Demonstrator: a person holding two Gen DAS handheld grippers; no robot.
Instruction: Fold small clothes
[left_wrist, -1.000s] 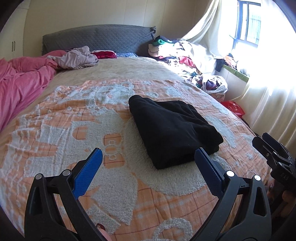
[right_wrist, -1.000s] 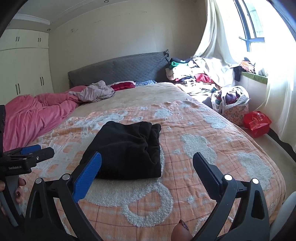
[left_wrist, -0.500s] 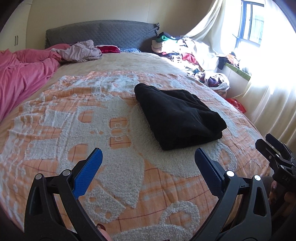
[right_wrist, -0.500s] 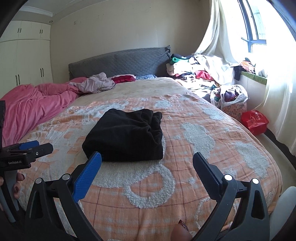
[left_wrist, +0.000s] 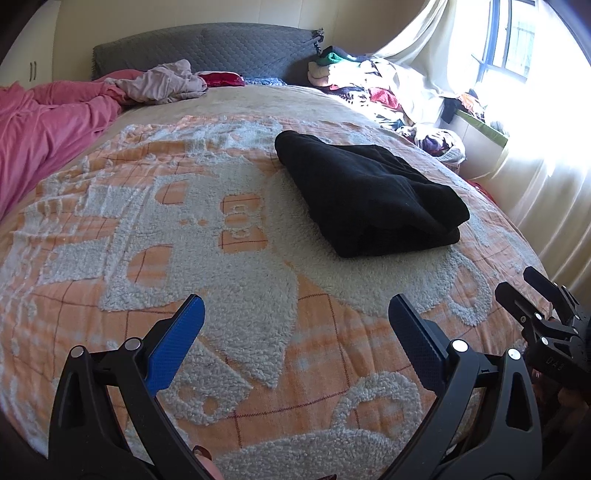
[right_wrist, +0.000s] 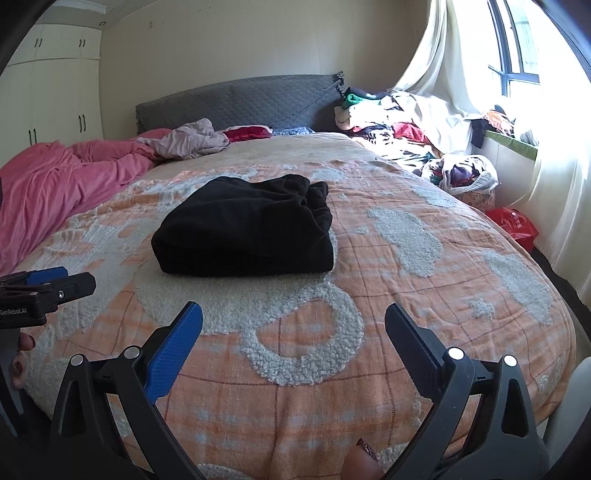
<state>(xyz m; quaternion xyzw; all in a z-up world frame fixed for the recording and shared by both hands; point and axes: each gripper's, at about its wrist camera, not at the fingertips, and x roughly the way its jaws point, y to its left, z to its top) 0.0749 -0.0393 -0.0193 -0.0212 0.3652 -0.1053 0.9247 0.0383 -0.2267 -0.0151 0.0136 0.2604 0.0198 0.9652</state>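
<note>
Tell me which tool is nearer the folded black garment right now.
Roughly equal, I can't pick one. The left tool sits back at the garment's left; the right tool sits back at its right. Both open, touching nothing.

An orange-and-white blanket (right_wrist: 369, 258) lies directly ahead of the claw. A pink duvet (right_wrist: 55, 184) lies far left. A clothes heap (right_wrist: 399, 122) lies far right, beside a grey headboard (right_wrist: 240, 99).
</note>
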